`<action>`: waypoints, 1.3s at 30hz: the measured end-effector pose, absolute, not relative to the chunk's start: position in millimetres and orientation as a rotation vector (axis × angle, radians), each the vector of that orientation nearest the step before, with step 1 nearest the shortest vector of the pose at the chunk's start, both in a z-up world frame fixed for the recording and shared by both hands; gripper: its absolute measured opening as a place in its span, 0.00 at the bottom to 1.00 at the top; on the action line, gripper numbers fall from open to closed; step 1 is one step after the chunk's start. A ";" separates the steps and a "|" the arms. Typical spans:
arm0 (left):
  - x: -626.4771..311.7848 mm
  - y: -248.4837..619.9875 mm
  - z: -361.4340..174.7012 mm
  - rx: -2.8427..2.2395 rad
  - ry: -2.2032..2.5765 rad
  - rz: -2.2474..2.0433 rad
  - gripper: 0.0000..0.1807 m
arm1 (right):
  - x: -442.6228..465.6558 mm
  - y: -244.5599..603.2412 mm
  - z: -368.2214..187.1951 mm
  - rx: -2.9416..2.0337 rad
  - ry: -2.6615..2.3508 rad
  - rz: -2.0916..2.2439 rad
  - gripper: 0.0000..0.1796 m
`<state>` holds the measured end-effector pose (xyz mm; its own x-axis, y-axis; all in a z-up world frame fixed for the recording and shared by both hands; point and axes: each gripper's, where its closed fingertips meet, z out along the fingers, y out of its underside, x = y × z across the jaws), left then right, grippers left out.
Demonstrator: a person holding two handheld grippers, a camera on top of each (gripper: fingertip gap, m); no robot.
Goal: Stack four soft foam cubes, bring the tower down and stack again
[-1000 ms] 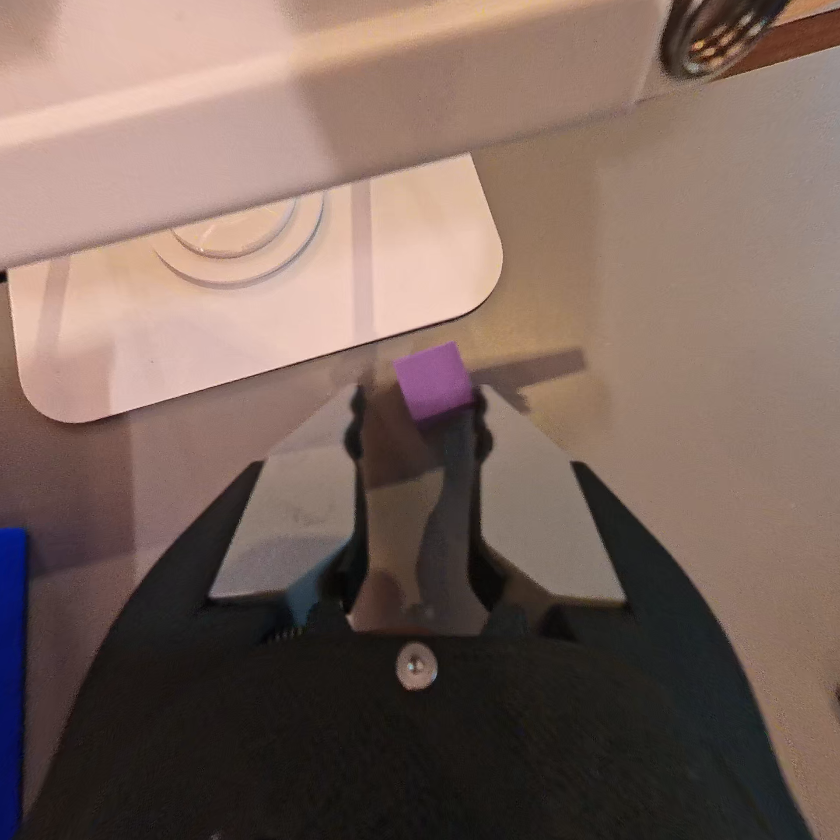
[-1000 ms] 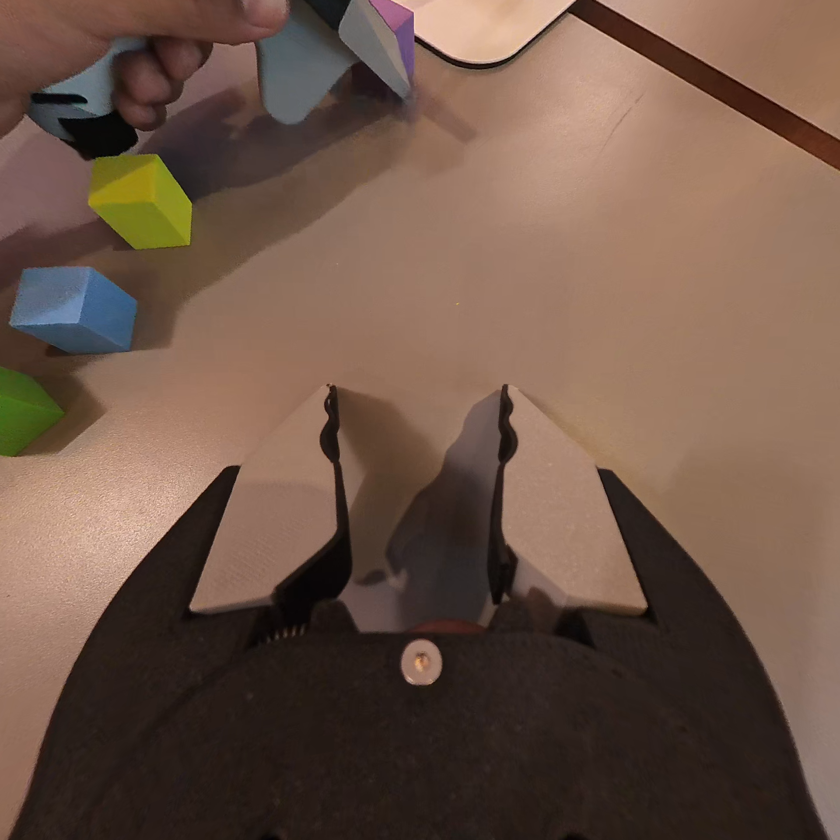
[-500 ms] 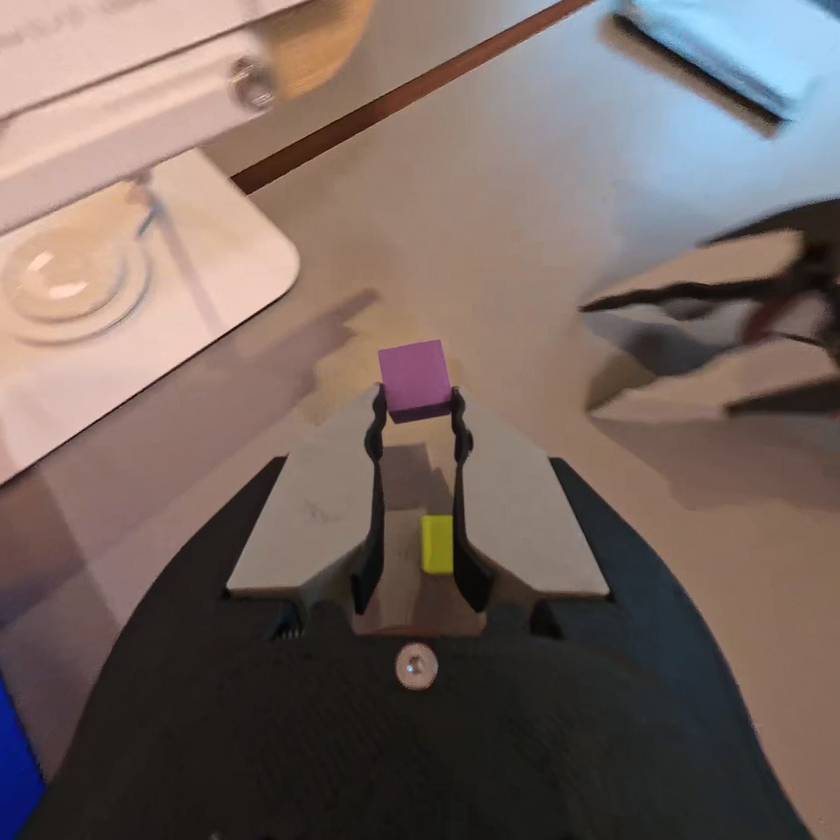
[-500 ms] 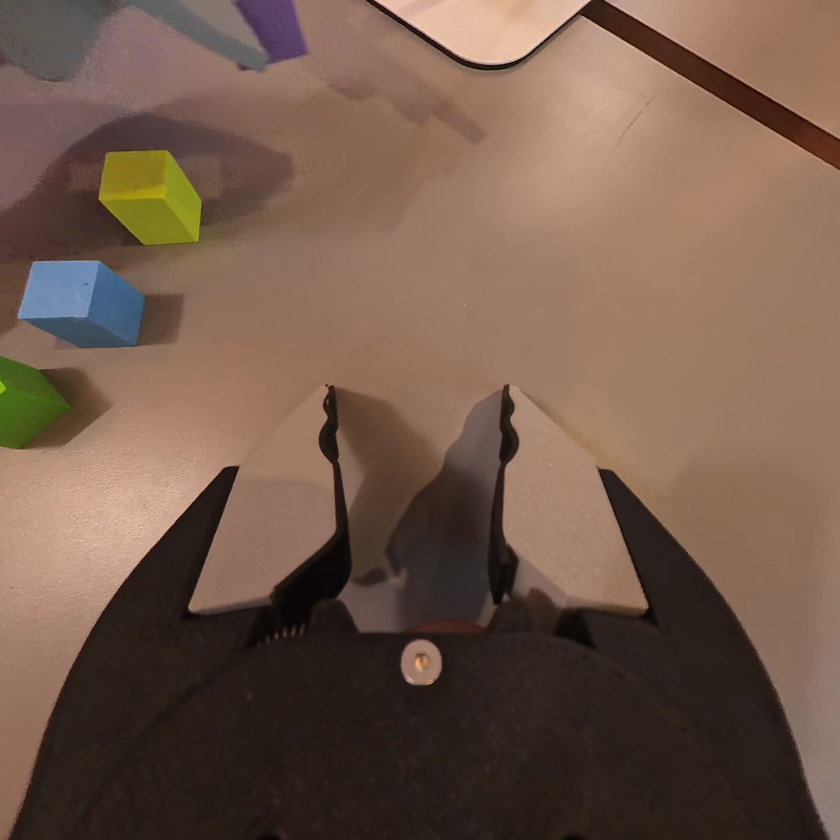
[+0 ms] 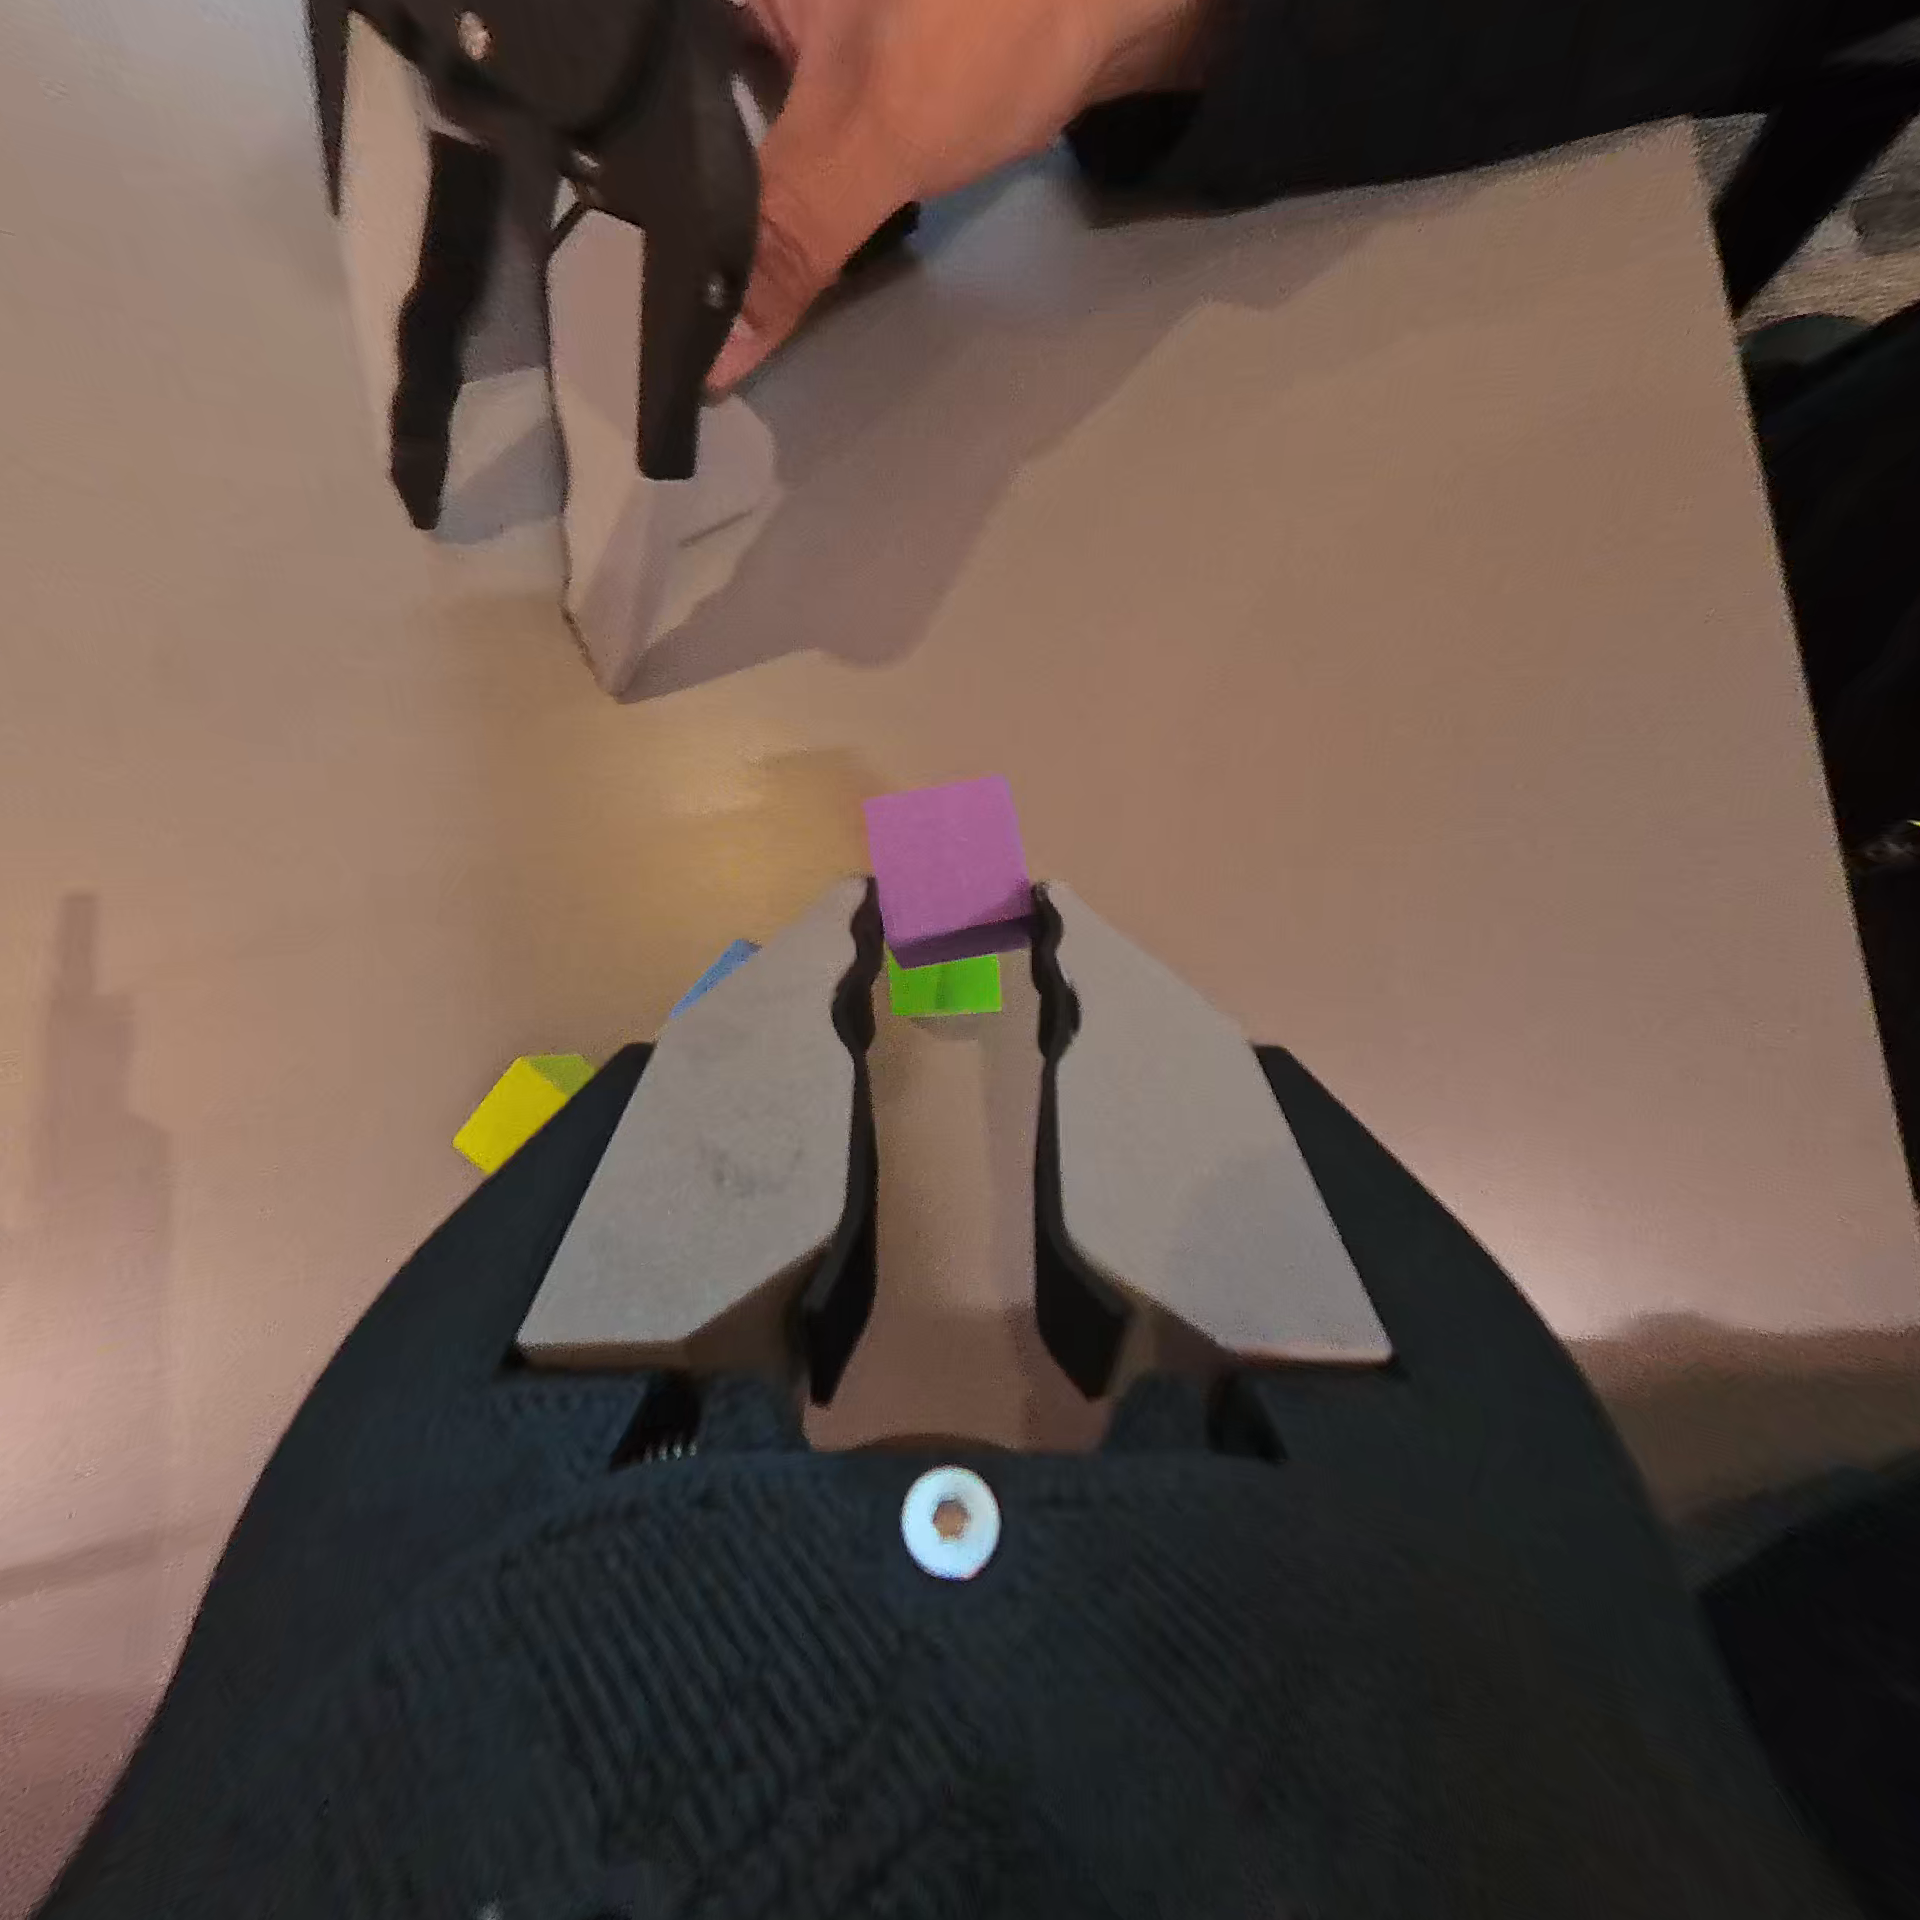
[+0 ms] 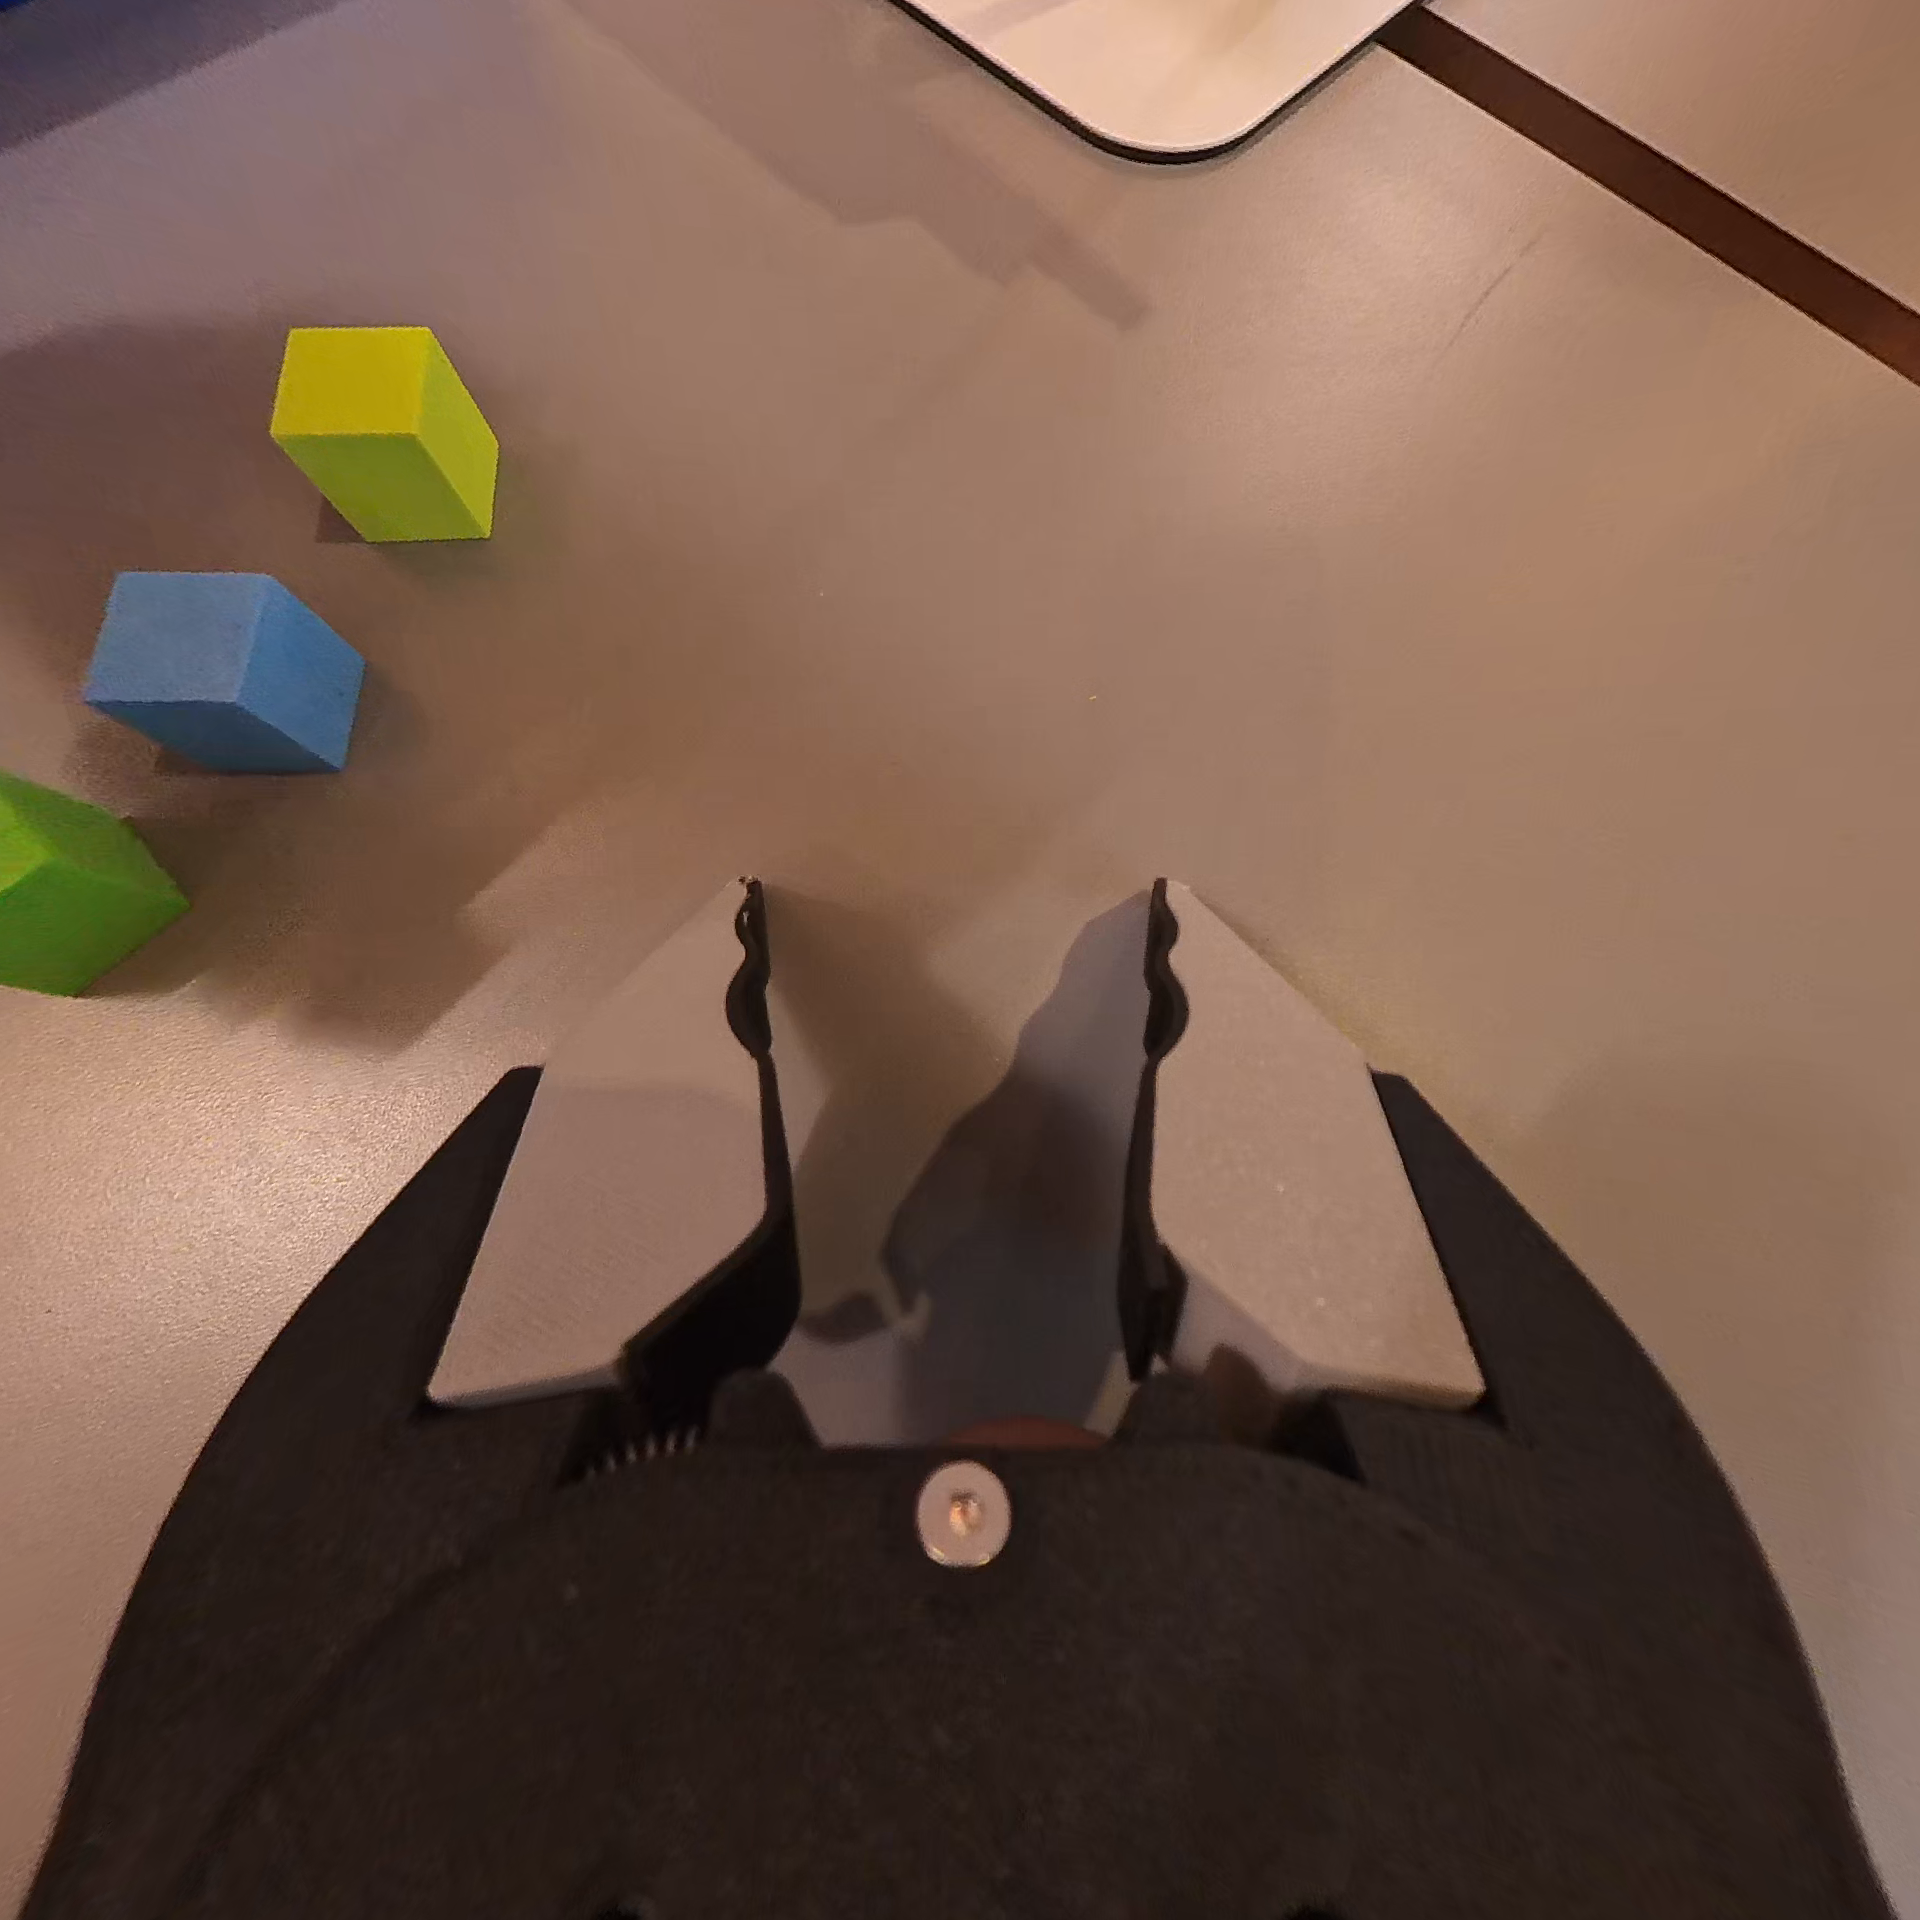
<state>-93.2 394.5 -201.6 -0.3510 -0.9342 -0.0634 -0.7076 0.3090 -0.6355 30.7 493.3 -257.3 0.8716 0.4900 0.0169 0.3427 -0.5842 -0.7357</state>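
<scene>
Four foam cubes show — one purple, one green, one blue, one yellow. The left gripper (image 5: 951, 902) squeezes the purple cube (image 5: 943, 858) between its two fingertips, up in the air above the green cube (image 5: 943, 985). The blue cube (image 6: 227, 670) and the yellow cube (image 6: 384, 431) sit on the table (image 6: 1143, 623), apart from each other. The right gripper (image 6: 954, 894) holds nothing — its jaws stand wide apart above bare table. A hand (image 5: 894, 135) holds it.
</scene>
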 end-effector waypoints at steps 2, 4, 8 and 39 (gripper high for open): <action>-91.2 393.4 -201.2 -1.451 2.147 -0.750 0.14 | 30.7 493.3 -257.3 -2.249 -0.597 0.238 0.40; -89.8 395.7 -202.9 -1.460 2.134 -0.733 0.14 | 30.7 493.3 -257.3 -2.249 -0.595 0.236 0.40; -91.2 395.9 -211.4 -1.459 2.148 -0.700 0.14 | 30.4 493.1 -257.3 -2.249 -0.595 0.236 0.39; -99.3 400.7 -220.0 -1.356 2.104 -0.785 0.14 | 27.8 492.2 -257.4 -2.247 -0.600 0.239 0.39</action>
<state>-99.3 400.7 -220.0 -0.3695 -0.9229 -0.1085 -0.6264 0.3337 -0.7045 27.8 492.2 -257.4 0.8708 0.4914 0.0184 0.3443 -0.5825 -0.7363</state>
